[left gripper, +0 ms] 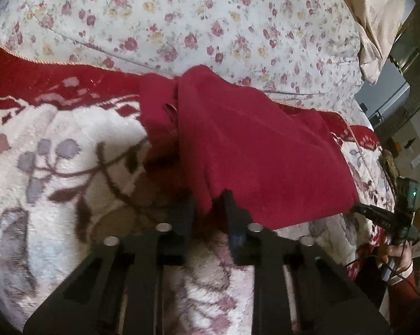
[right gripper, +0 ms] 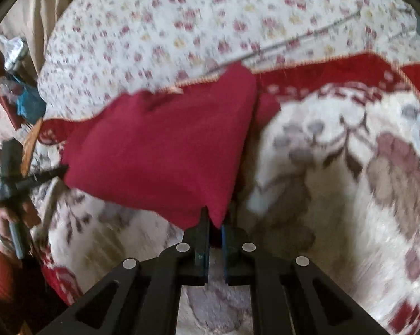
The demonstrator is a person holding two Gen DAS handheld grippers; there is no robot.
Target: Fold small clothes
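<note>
A dark red garment (left gripper: 251, 145) is held up above the bed, stretched between both grippers. My left gripper (left gripper: 208, 208) is shut on its near left corner. My right gripper (right gripper: 216, 220) is shut on the other near corner of the garment (right gripper: 159, 150). The right gripper also shows at the right edge of the left wrist view (left gripper: 360, 208), pinching the cloth's corner. The left gripper shows at the left of the right wrist view (right gripper: 60, 170), touching the cloth's edge. The garment's far part hangs folded down behind.
Below lies a plush white blanket with grey and maroon flowers and a red border (left gripper: 56, 153). Behind it is a white rose-print quilt (left gripper: 182, 22). A beige curtain (left gripper: 377, 28) and room clutter (right gripper: 20, 89) lie past the bed's edges.
</note>
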